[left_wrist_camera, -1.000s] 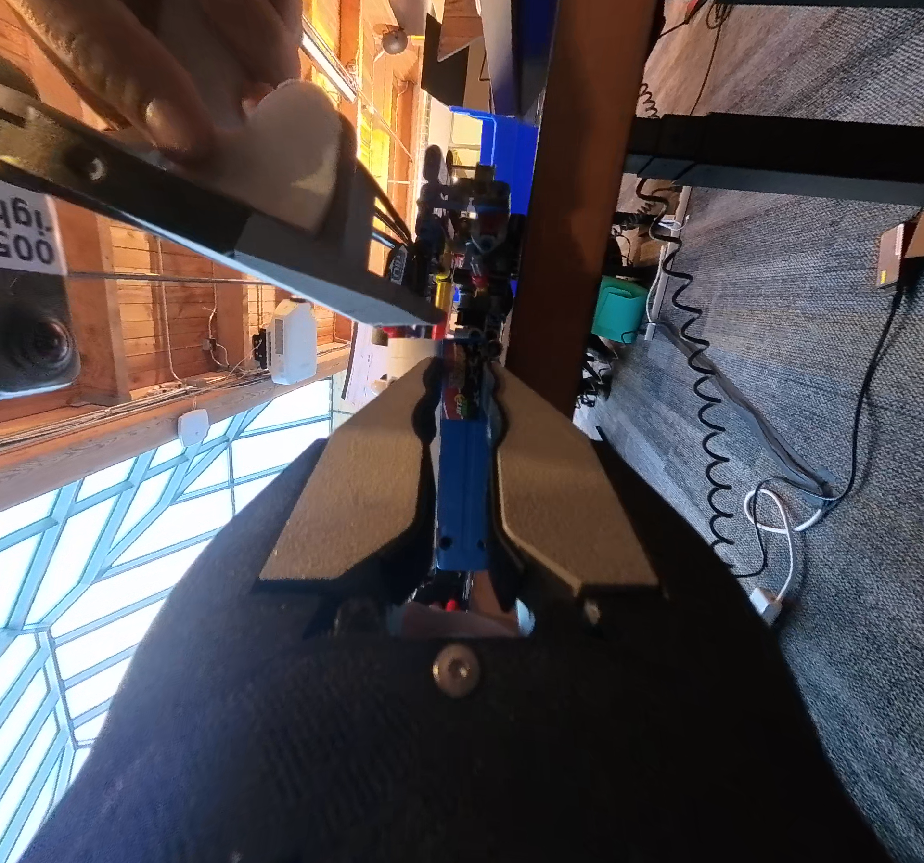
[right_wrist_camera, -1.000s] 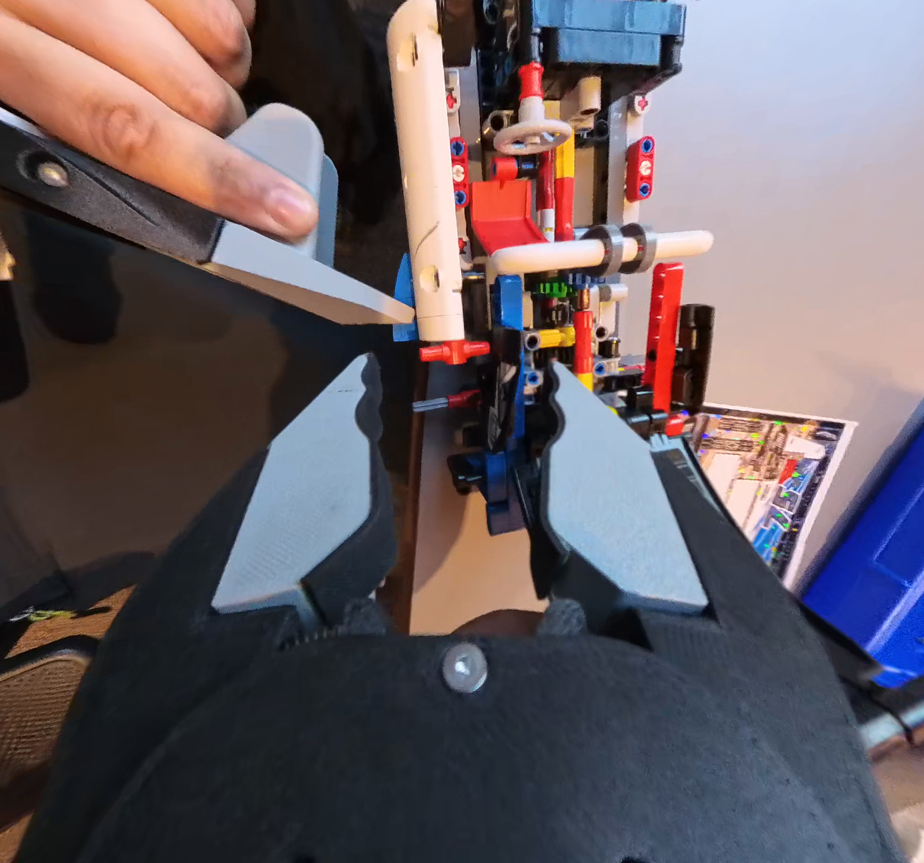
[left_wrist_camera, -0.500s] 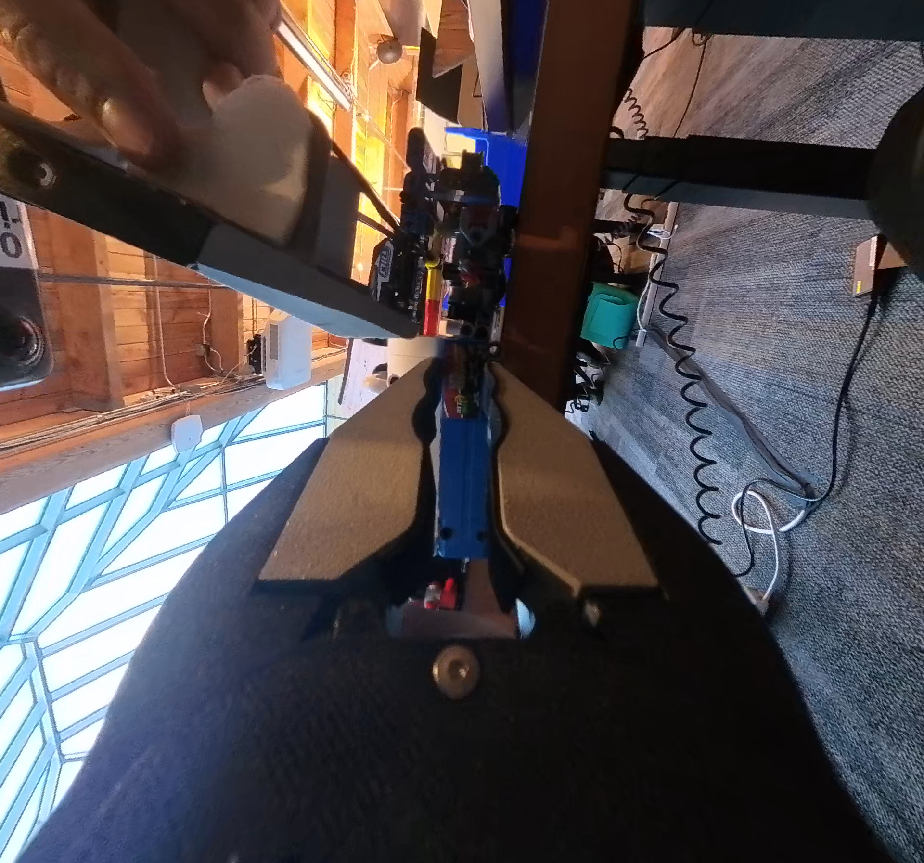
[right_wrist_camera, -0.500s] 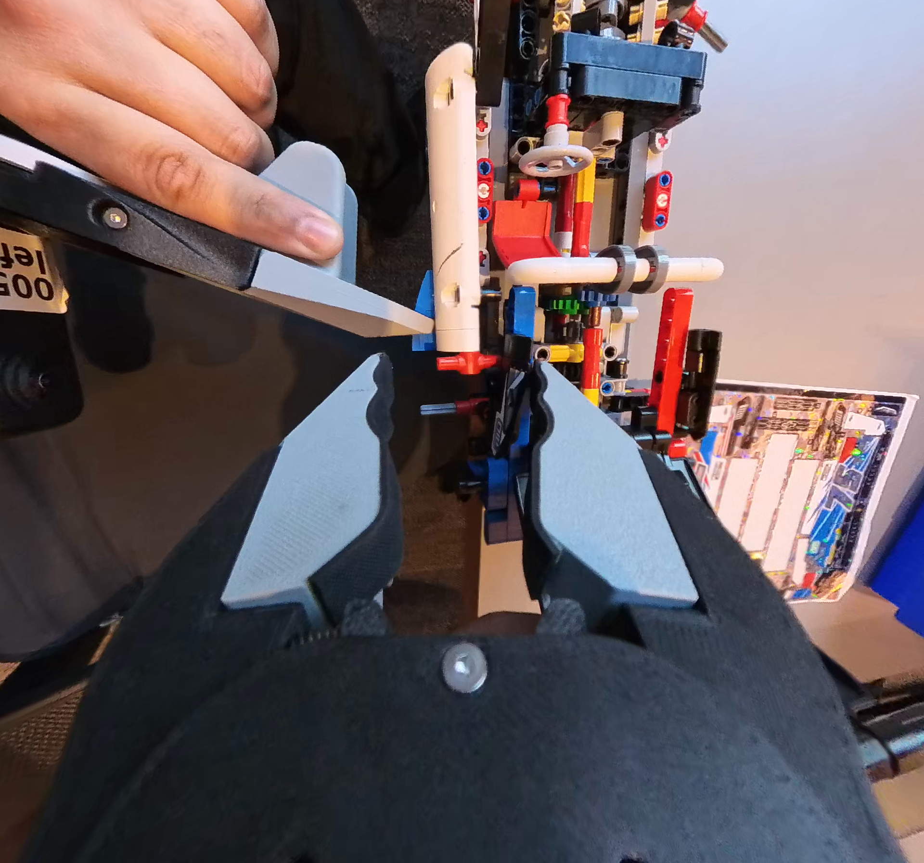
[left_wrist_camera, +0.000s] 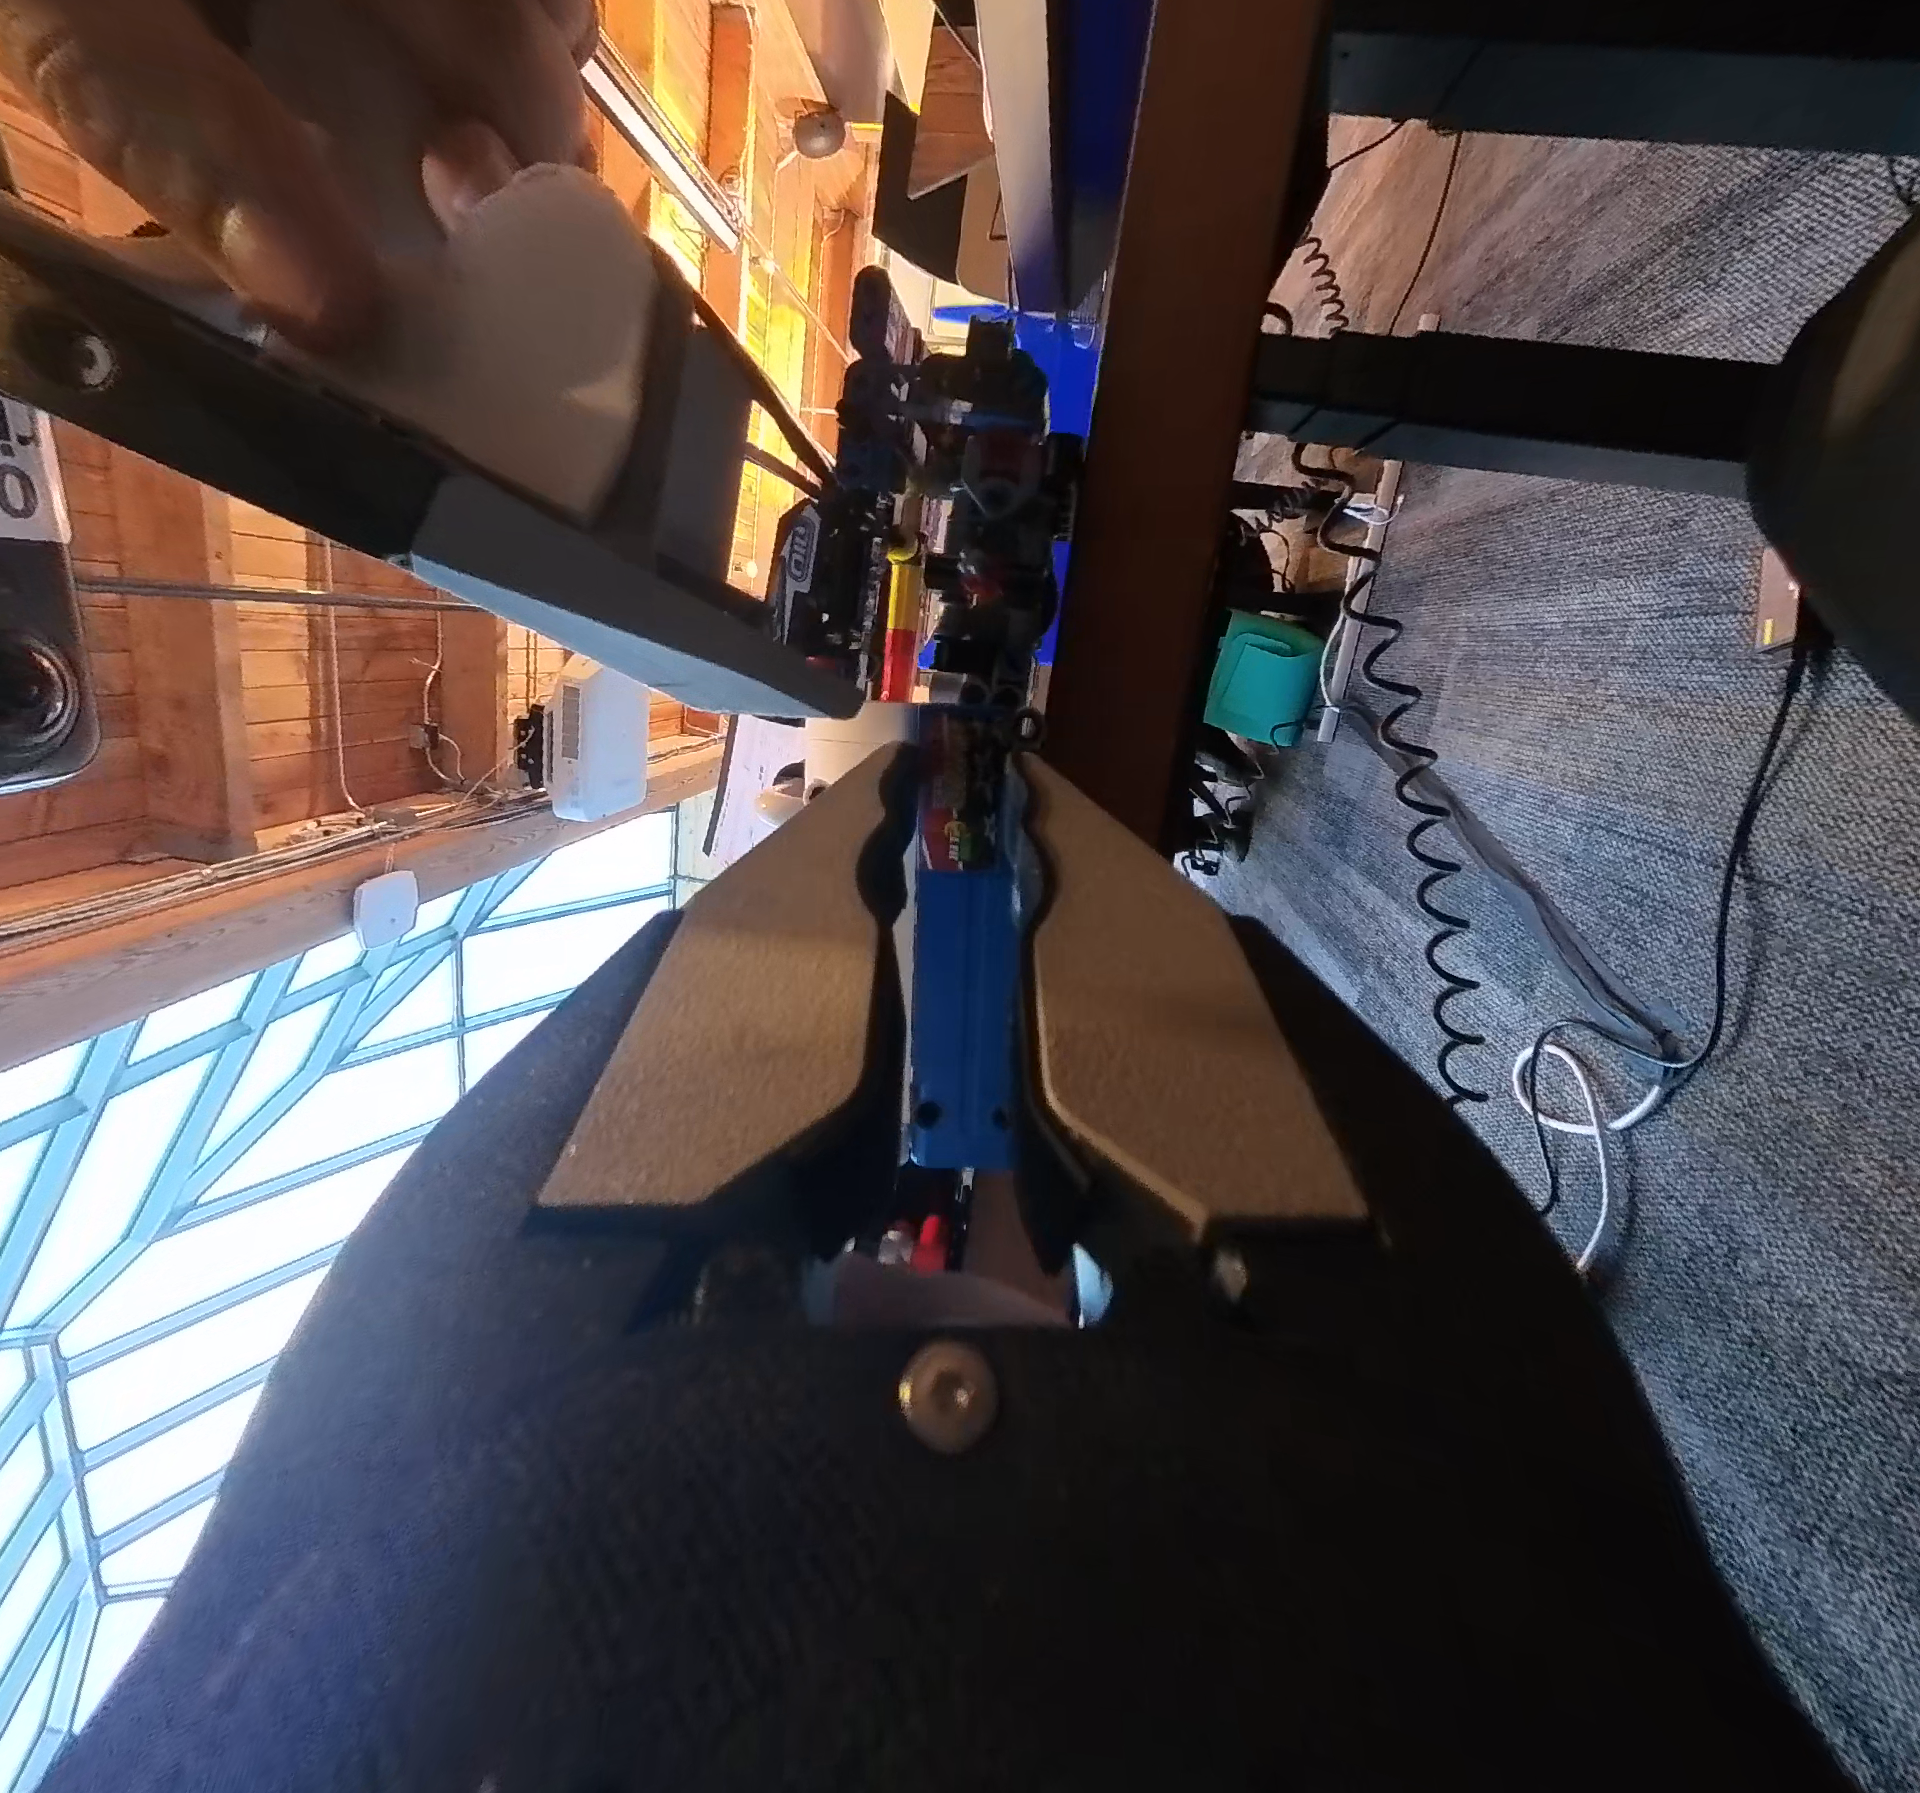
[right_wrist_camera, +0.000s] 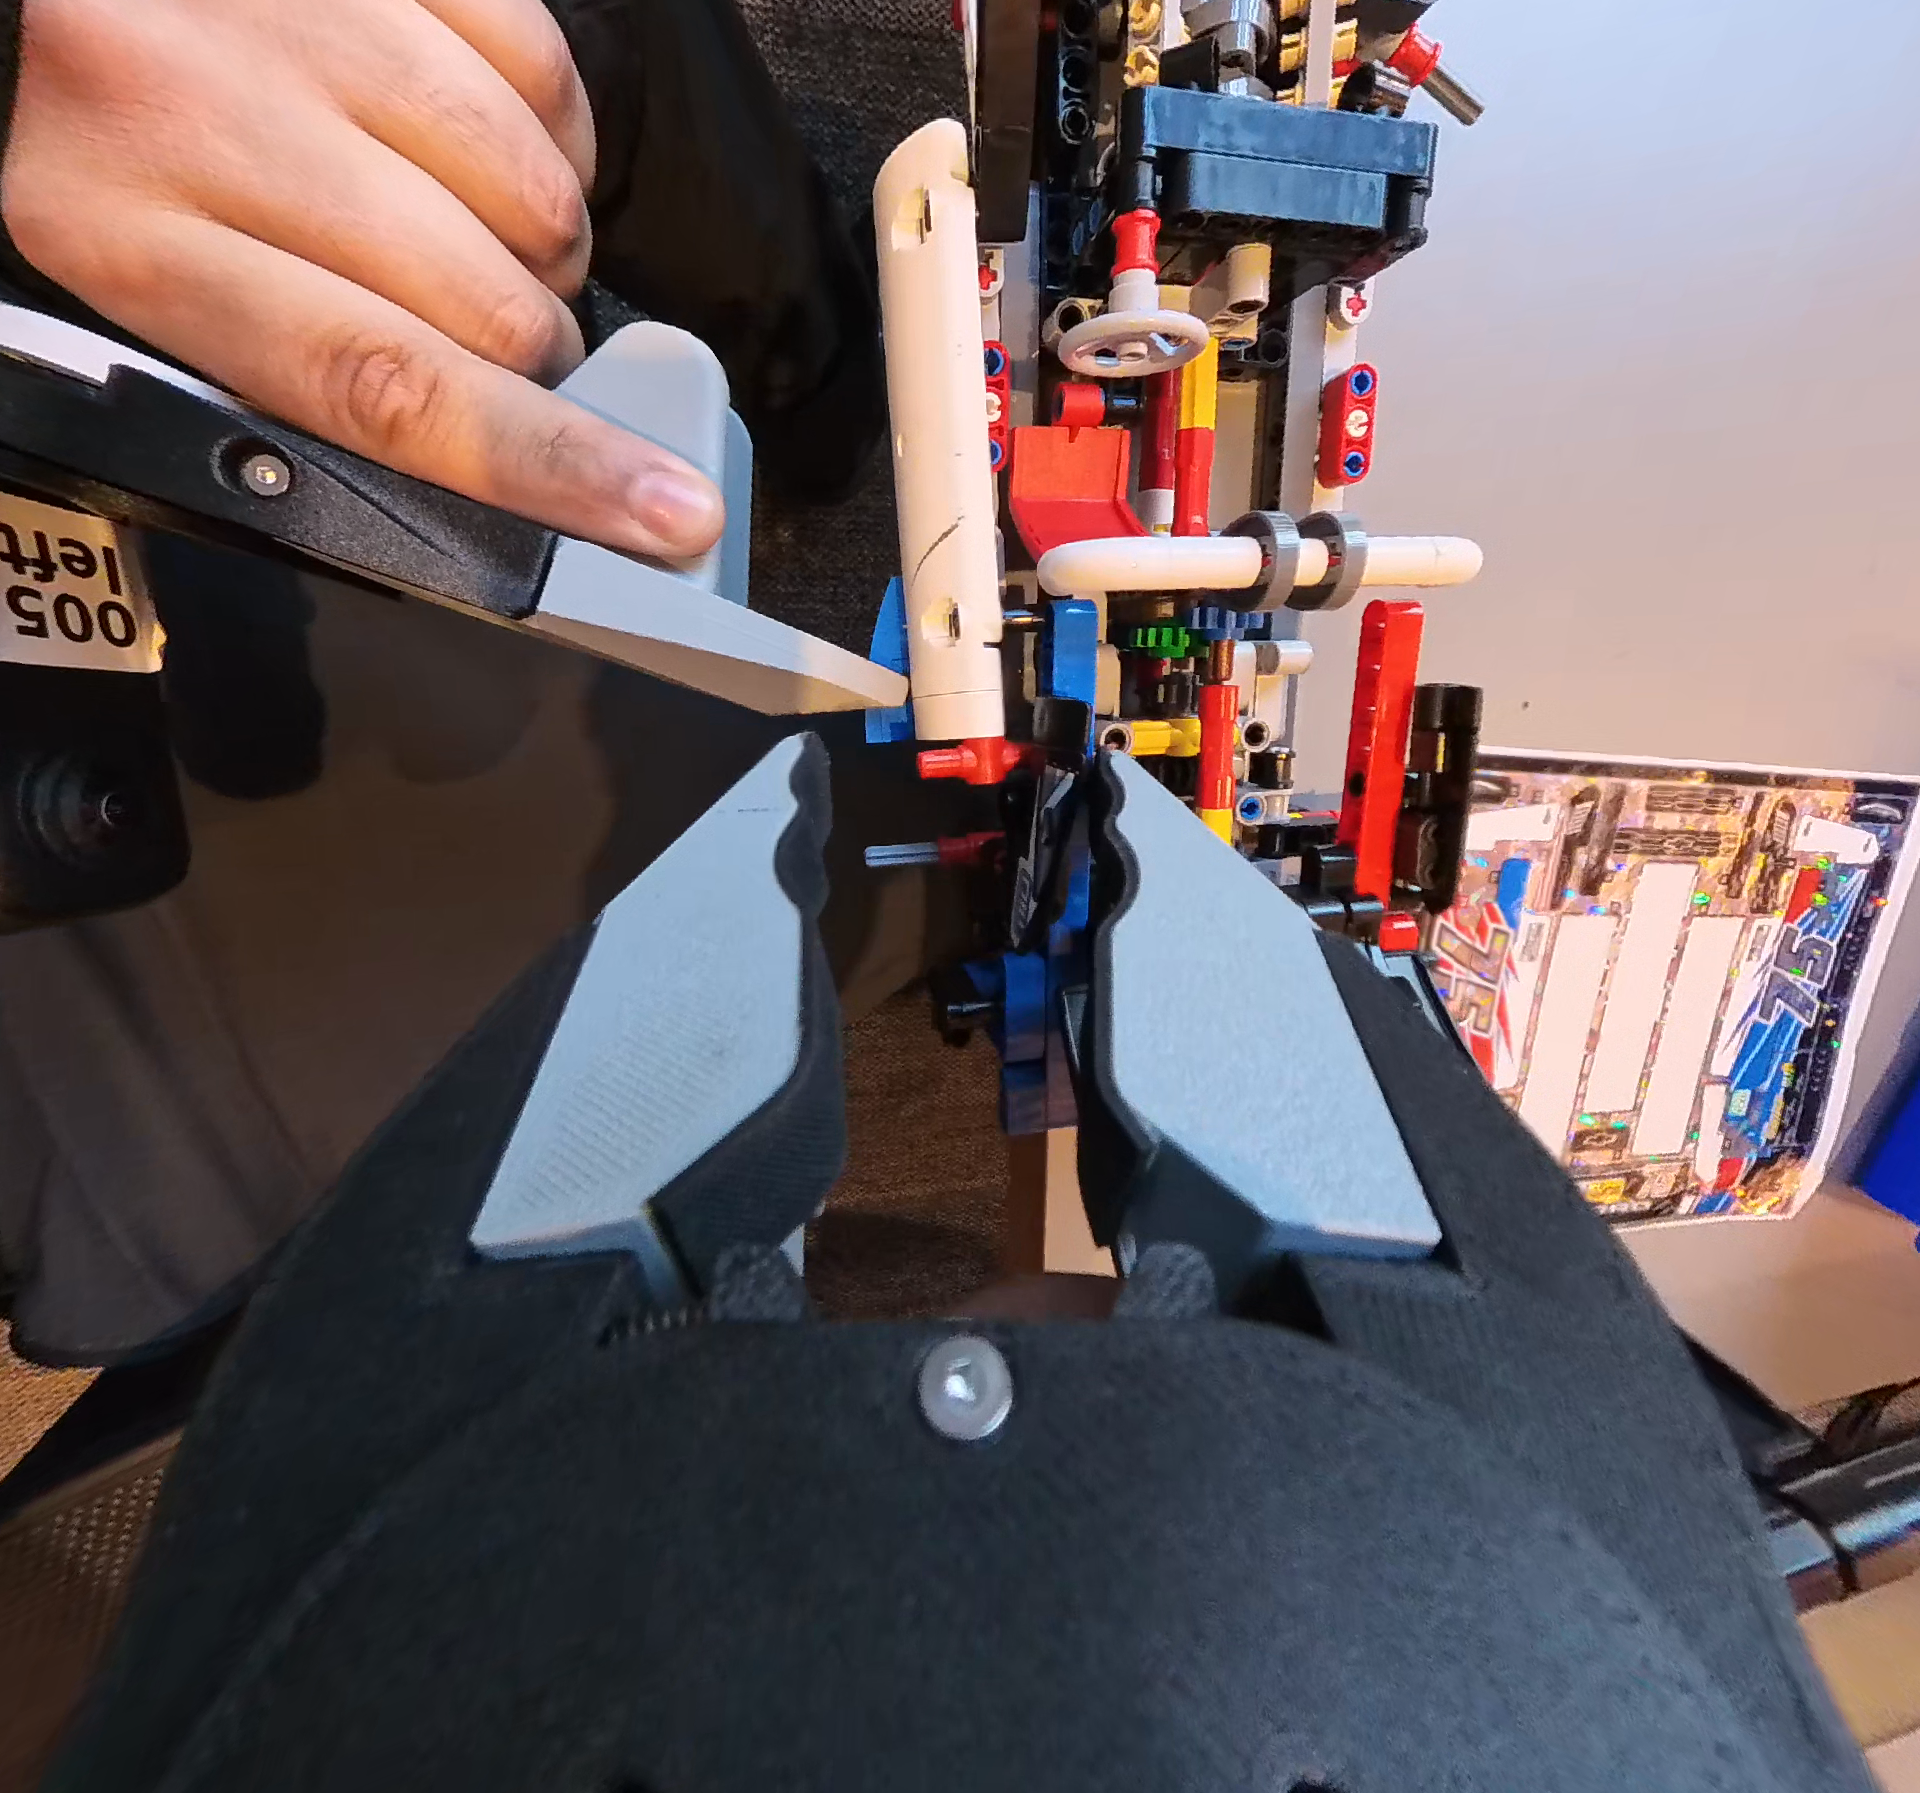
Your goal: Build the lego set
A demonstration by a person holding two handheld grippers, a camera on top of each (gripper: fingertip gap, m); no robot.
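The left claw is clamped on a blue panel of the lego model, which is held in the air between both claws. In the right wrist view the right claw stands parted, its right finger pressed against the model's blue lower pieces and its left finger well clear; it grips nothing. A person's hand steers the left claw, whose grey tip touches the model's white curved panel. Behind the model lies a sticker sheet on the pale desk. The left wrist view is turned sideways: a brown wooden post crowds the model's right side, with a coiled black cable and a white cable on grey carpet.
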